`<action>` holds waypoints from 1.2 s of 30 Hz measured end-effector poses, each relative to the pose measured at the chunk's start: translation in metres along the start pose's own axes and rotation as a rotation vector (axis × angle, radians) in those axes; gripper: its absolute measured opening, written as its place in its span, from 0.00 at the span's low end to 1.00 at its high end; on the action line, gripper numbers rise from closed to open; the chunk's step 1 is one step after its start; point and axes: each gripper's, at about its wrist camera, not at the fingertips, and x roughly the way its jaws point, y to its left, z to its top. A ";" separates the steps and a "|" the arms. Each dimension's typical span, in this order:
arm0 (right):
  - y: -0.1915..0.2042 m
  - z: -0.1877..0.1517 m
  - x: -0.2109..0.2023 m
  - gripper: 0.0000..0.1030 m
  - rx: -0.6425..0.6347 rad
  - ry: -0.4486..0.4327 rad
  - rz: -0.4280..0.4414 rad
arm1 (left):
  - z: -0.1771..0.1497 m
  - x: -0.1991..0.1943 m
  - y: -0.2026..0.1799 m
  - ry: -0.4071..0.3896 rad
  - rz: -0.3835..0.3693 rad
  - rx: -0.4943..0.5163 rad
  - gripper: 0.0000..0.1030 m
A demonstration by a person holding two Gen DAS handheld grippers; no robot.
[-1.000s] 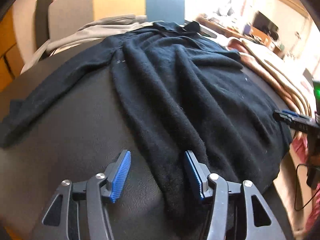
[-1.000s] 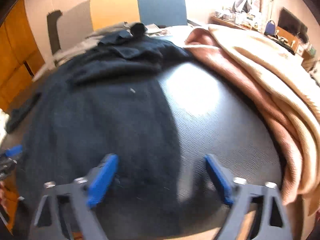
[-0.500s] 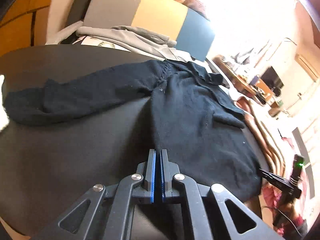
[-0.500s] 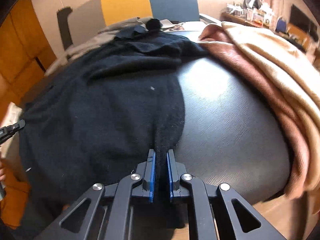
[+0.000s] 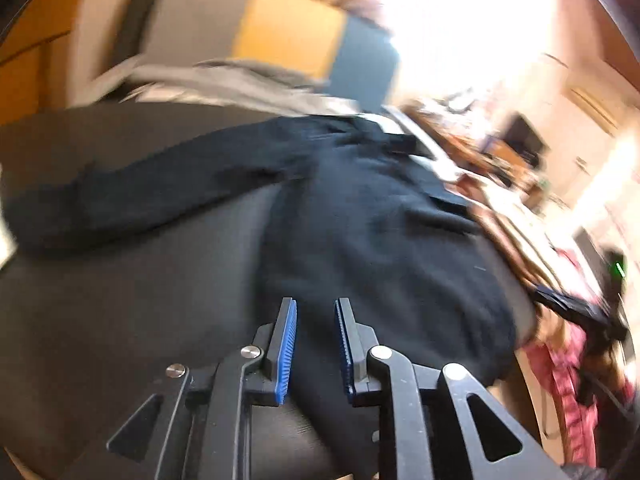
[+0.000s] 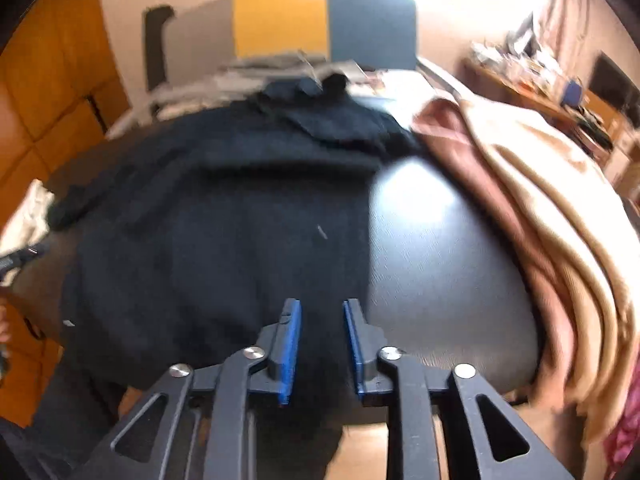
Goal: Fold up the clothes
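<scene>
One black sweater [image 5: 372,240] is lying spread over a dark round table [image 5: 132,300], its hem hanging over the near edge and one sleeve [image 5: 132,196] stretching out to the left; the second sleeve is not making itself out clearly in the bunched cloth at the far end. Two grippers are working at the hem. The left gripper [image 5: 315,344] is sitting at the hem's left corner, its blue pads parted a little with a fold of sweater running between them; whether the pads are pressing the cloth cannot be told. The right gripper [image 6: 322,346] is sitting at the hem's right corner, likewise slightly parted with dark cloth in the gap, its grip equally unclear. One stack of tan and brown blankets [image 6: 560,216] is lying just beside the sweater on the right. Both views are smearing with motion blur, and the far room is washing out in glare.
</scene>
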 end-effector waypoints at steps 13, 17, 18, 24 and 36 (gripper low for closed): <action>0.012 -0.023 0.058 0.44 -0.030 0.127 -0.056 | -0.032 0.047 -0.014 0.218 0.095 0.082 0.20; 0.007 -0.037 0.051 0.46 0.008 0.113 -0.048 | -0.031 0.041 -0.018 0.210 0.079 0.083 0.20; 0.009 -0.035 0.052 0.48 0.003 0.115 -0.051 | -0.027 0.032 -0.004 0.189 0.093 0.047 0.20; 0.023 -0.013 0.038 0.55 -0.005 0.055 -0.008 | 0.004 -0.019 0.091 0.050 0.196 -0.192 0.30; 0.140 0.053 0.088 0.74 -0.188 0.035 0.207 | 0.057 -0.075 0.217 -0.159 0.408 -0.445 0.44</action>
